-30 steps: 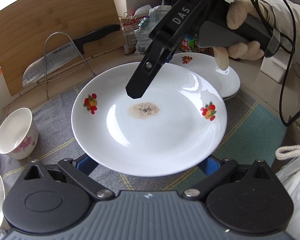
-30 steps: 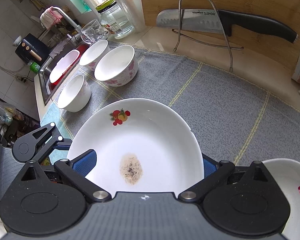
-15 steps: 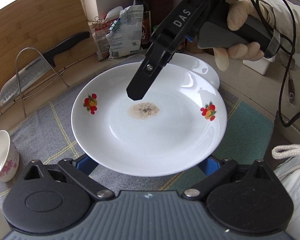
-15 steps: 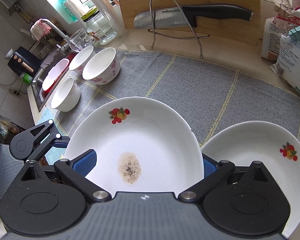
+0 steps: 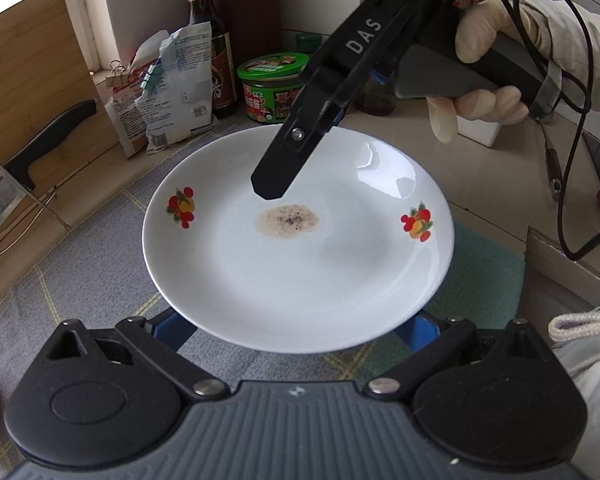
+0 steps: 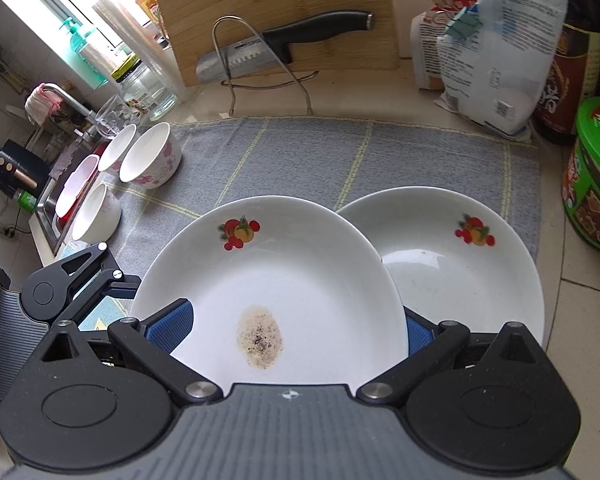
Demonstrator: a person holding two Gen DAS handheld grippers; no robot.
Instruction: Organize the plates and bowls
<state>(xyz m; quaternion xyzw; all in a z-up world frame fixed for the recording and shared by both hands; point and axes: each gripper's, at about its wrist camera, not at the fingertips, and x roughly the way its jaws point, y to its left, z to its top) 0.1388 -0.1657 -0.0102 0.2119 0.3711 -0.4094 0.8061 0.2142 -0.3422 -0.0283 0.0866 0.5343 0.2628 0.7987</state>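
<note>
While the plate (image 5: 300,264) with a brown stain hangs above the grey mat (image 6: 320,152), both the left claw (image 5: 296,328) and the right claw (image 6: 296,328) clench its rim; a second plate (image 6: 468,264) lies just beside, bowls (image 6: 150,158) well apart.

- Left gripper (image 5: 296,332): matte black housing with a grey ribbed centre panel bearing a small white emblem; two round black pivot caps; silver screws on the linkage arms; blue textured pads (image 5: 418,330).
- Right gripper (image 6: 296,332): same build, same blue pads (image 6: 170,326). Seen from the left wrist view at 1 o'clock, its black finger carries white "DAS" lettering and one silver screw.
- Grey handle, with a black cable looping off.
- Right hand (image 5: 488,68): cream glove, pale sleeve.
</note>
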